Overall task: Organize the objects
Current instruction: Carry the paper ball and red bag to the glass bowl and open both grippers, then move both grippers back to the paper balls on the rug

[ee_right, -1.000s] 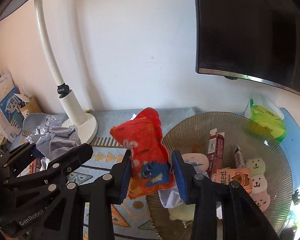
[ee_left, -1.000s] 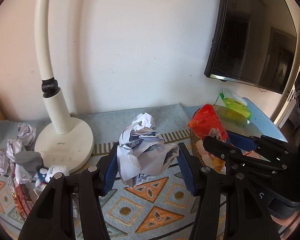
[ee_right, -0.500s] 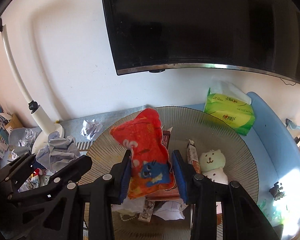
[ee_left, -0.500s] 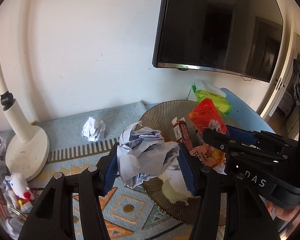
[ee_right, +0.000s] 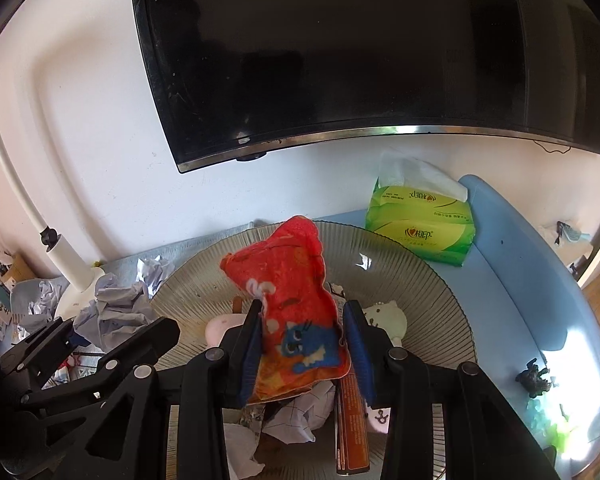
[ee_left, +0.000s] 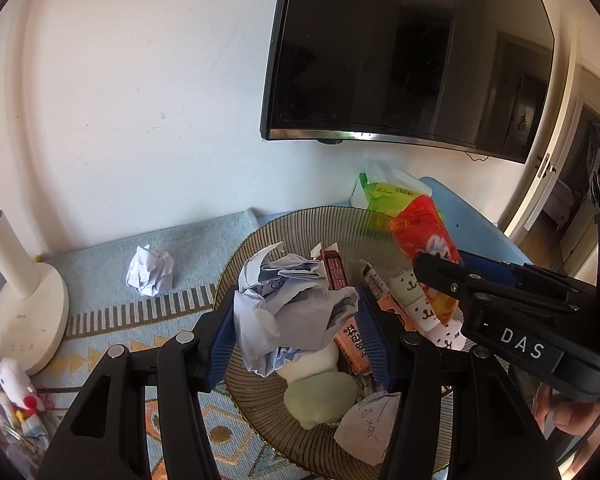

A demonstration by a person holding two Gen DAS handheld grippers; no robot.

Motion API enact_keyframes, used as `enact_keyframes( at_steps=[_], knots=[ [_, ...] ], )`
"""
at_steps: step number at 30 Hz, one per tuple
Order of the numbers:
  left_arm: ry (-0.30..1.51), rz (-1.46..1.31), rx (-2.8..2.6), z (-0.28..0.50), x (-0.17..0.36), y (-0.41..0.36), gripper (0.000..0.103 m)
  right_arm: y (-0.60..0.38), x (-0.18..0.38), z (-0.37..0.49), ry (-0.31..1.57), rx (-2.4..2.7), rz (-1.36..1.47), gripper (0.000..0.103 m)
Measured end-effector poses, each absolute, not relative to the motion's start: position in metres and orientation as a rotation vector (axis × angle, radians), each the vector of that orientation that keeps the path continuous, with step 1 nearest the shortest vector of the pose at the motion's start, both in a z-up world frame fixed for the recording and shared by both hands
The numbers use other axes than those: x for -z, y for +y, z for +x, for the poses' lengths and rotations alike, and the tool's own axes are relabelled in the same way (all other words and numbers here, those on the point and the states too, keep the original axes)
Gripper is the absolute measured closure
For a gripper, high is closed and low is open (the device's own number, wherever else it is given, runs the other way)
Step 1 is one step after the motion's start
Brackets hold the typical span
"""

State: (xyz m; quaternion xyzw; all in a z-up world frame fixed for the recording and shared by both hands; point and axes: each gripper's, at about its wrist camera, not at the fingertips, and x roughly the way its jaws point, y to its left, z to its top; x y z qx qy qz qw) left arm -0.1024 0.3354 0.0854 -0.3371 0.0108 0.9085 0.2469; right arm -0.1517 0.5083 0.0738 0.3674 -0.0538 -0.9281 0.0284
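Left gripper (ee_left: 298, 332) pinches a crumpled paper wad (ee_left: 288, 312), held over the ribbed glass bowl (ee_left: 300, 228). Right gripper (ee_right: 302, 344) clamps a red plush pouch (ee_right: 288, 292) over the same bowl (already cluttered with snacks and toys). Surface: patterned blue mat (ee_left: 112, 332), lamp base (ee_left: 24, 320) at left, tissue pack (ee_right: 420, 224) behind. Dark TV (ee_right: 360, 48) on white wall.

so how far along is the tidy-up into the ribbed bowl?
Partway. Done: ribbed bowl already holds snack bars, a bear toy and paper scraps.
In hand: left gripper holds a crumpled paper wad over the bowl; right gripper holds a red pouch over it. Neither released.
Left: a paper ball on the mat, more clutter beside the lamp base.
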Motion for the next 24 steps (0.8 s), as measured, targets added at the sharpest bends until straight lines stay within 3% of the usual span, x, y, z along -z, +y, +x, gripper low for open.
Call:
enact_keyframes(
  at_steps=[4, 5, 6, 7, 8, 9, 11, 24],
  knots=[
    [0.082, -0.929, -2.457, -0.108, -0.085, 0.347, 0.043, 0.511, -0.070, -0.156, -0.162, 2.847, 1.172, 0.063],
    [0.091, -0.956, -2.462, -0.111, -0.081, 0.347, 0.031, 0.513, -0.068, -0.158, -0.155, 2.862, 1.201, 0.062],
    [0.121, -0.998, -2.485, -0.115, -0.077, 0.347, 0.022, 0.514, -0.065, -0.160, -0.154, 2.879, 1.241, 0.053],
    [0.132, -1.015, -2.518, -0.118, -0.075, 0.345, 0.006, 0.518, -0.062, -0.161, -0.166, 2.889, 1.275, 0.046],
    [0.121, -1.007, -2.545, -0.119, -0.074, 0.338, 0.000, 0.521, -0.061, -0.162, -0.195, 2.884, 1.284, 0.032],
    [0.105, -0.999, -2.544, -0.120, -0.073, 0.332, 0.000, 0.523, -0.060, -0.162, -0.230, 2.872, 1.285, 0.021],
    [0.081, -1.024, -2.531, -0.123, -0.073, 0.324, 0.000, 0.521, -0.058, -0.164, -0.247, 2.875, 1.314, 0.010],
    [0.065, -1.072, -2.640, -0.125, -0.081, 0.259, 0.000, 0.449, -0.068, -0.167, -0.132, 2.858, 1.275, 0.009]
  ],
)
